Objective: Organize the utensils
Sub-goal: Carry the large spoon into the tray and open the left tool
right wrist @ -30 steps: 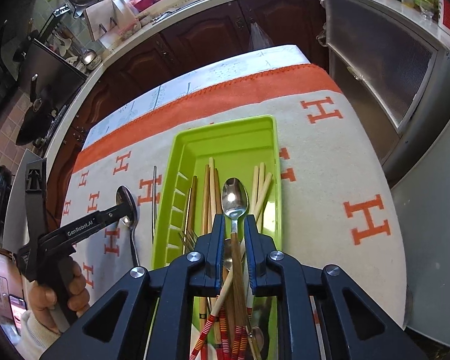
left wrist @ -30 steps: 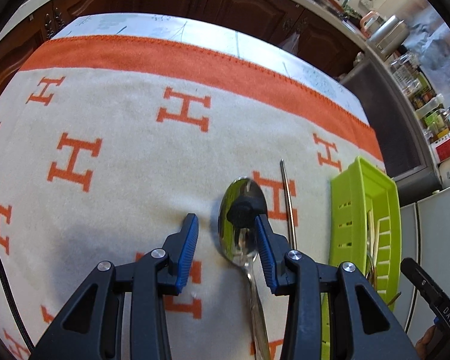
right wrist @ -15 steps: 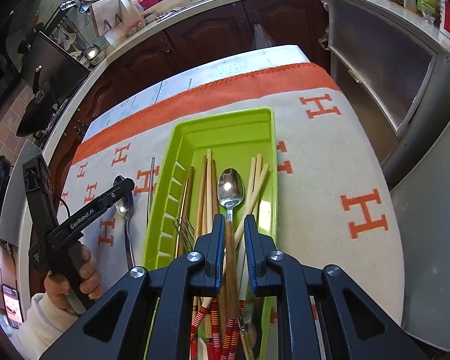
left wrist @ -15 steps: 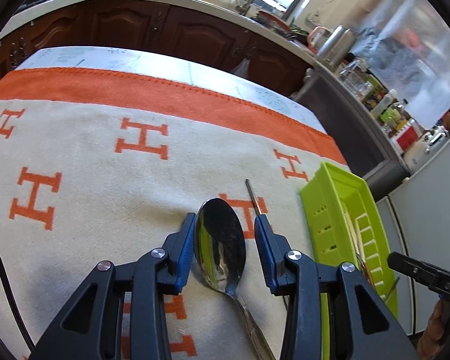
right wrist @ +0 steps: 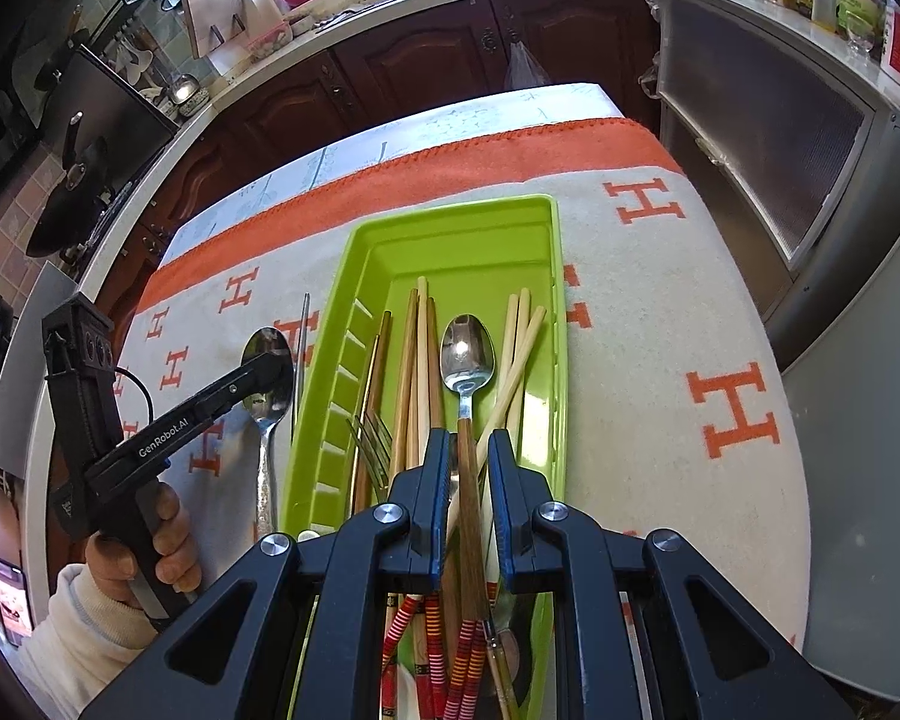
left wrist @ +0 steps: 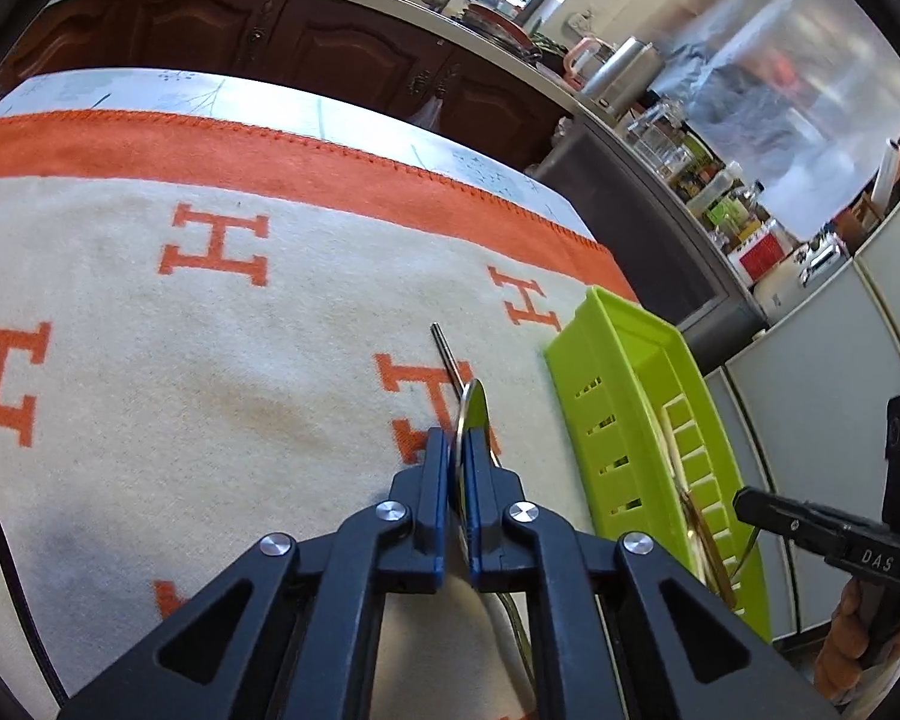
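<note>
My left gripper [left wrist: 461, 450] is shut on the bowl of a large metal spoon [left wrist: 473, 414], held on edge just above the cloth; it also shows in the right wrist view [right wrist: 264, 372], left of the tray. A thin metal chopstick [left wrist: 447, 354] lies beside it. The green tray [right wrist: 543, 276] holds wooden chopsticks [right wrist: 417, 372], a fork [right wrist: 372, 444] and a wooden-handled spoon [right wrist: 467, 354]. My right gripper [right wrist: 469, 456] hovers over the tray, its jaws slightly apart on either side of that spoon's handle, not touching it.
The table is covered by a cream cloth with orange H letters [left wrist: 216, 246] and an orange border [left wrist: 270, 156]. The green tray [left wrist: 636, 384] stands right of the left gripper. Dark kitchen cabinets [right wrist: 450, 54] and a grey appliance [right wrist: 768, 138] lie beyond the table.
My left gripper has closed on the large spoon's bowl and tipped it on edge. My right gripper has opened a little, letting go of the wooden-handled spoon, which lies in the tray.
</note>
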### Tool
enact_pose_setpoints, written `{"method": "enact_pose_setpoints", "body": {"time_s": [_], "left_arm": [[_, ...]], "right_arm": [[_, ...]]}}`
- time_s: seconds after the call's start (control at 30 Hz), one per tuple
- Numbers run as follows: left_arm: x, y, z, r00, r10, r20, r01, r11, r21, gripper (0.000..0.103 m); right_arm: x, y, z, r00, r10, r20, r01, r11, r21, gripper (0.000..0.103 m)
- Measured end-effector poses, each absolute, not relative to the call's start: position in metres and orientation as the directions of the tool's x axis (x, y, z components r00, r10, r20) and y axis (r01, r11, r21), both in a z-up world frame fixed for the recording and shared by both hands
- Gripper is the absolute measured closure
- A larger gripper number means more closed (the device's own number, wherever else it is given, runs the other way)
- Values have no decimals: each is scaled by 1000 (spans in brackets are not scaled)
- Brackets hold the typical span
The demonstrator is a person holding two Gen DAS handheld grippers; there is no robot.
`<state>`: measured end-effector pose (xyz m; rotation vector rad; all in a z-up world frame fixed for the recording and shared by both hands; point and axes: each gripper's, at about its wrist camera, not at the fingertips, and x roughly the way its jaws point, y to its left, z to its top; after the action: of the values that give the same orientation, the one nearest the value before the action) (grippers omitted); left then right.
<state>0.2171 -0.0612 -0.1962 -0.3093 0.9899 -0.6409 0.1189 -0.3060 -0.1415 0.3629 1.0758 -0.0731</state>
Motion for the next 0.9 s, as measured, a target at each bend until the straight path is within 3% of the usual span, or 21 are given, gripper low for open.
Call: {"method": "enact_pose_setpoints", "body": {"time_s": [0.47,0.7,0.9], "left_arm": [[180,-20,-155,356,-757,-549,368,653,-662,101],[165,-12,-127,350,-764,-542,354,643,-679,100],[158,-52,-102,321,-761,-564,399,649,-648,100]], "right_arm": [[86,-314,-124,508,168,-845,251,909,332,90],[69,-314,-119,525,169,-834,254,904,343,90],[55,-319,-114,543,140,-828,278,901,334,90]]}}
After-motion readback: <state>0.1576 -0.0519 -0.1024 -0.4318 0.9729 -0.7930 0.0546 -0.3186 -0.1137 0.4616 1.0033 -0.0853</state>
